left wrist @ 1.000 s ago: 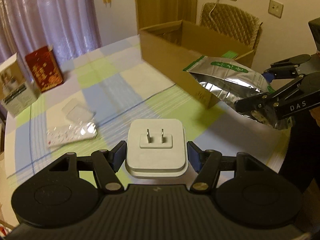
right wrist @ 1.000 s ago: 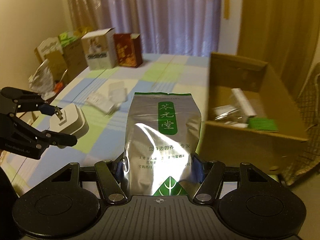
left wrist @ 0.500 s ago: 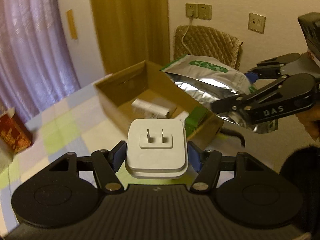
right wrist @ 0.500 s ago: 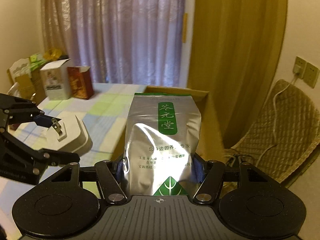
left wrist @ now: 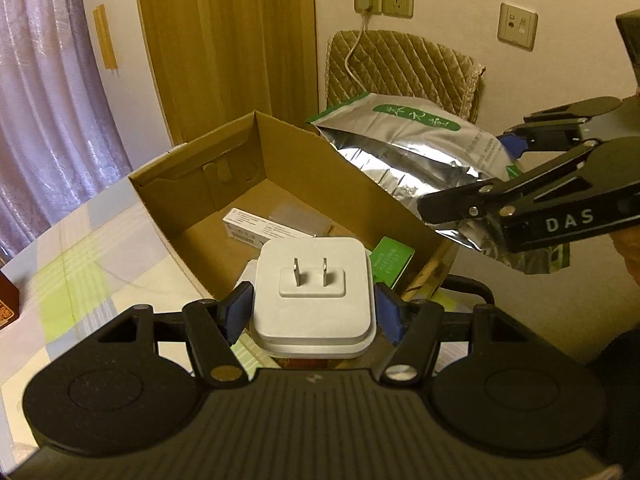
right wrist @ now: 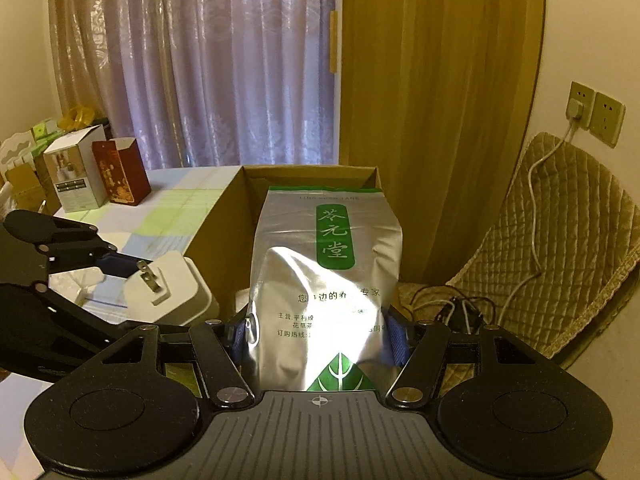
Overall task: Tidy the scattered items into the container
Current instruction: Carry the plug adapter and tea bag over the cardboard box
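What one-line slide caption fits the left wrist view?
Left gripper holds a white plug adapter above the cardboard box; right gripper brings a foil pouch.

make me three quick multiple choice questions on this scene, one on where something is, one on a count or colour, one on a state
1. Where is the green card?
A. inside the cardboard box
B. on the chair
C. on the tablecloth

2. How many prongs show on the white plug adapter?
A. three
B. two
C. none

3. What is the right gripper doing?
A. hanging open
B. shut on nothing
C. shut on the silver pouch

Answers: 1 A, the card lies in the box's near corner. 2 B, two flat blades stand up from its face. 3 C, both pads press the pouch's sides.
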Motion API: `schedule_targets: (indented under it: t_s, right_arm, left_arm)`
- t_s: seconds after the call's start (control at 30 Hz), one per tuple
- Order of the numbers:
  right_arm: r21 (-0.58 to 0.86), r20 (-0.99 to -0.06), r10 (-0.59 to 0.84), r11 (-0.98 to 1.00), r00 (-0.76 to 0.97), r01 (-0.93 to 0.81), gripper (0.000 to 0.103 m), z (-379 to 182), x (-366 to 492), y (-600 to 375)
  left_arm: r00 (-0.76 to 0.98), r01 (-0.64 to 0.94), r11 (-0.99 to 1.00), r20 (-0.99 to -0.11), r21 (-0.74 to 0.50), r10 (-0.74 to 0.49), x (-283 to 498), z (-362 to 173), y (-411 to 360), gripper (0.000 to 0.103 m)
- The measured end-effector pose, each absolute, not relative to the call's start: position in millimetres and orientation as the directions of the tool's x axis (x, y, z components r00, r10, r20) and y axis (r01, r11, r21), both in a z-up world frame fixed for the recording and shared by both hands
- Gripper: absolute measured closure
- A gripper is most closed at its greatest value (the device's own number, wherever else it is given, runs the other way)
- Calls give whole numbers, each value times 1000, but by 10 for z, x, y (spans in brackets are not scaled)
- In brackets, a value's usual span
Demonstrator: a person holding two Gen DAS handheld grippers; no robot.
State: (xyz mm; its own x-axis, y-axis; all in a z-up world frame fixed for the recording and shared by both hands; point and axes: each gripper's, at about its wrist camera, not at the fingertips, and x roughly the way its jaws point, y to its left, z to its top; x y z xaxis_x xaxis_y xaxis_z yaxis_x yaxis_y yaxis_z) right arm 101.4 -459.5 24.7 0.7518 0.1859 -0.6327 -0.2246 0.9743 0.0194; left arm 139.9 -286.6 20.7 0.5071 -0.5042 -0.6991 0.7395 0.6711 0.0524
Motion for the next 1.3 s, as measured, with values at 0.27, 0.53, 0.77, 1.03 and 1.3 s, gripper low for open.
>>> schedule_targets:
  t_s: [0.27,0.53,0.77,1.03,1.3]
  right_arm:
    - [24,-642,182,976,745,-218,37,152,1055,-4628]
    - [22,-641,180,976,746,-216,37,144,1061,-4629]
    - [22,-642,187,974,743,-226,37,156,1062,-4580]
    - [10,-642,185,972,744,-233,37,181,1096,-4537]
    - [8,-650,186,971,736,-238,37,160,1223,-4464]
  left_arm:
    - [499,736,676,-710,44,-497,1503,53,-2936,43]
    - [530,715,697,-692,55,-490,1491,119,-2807,37]
    - [549,689,722,-692,57,-469,1412,160,-2578,37]
    - [551,681,730,-693,51,-466,1345,169,-2444,37]
    - [556,672,740,-688,42,-466,1359,174,-2355,37]
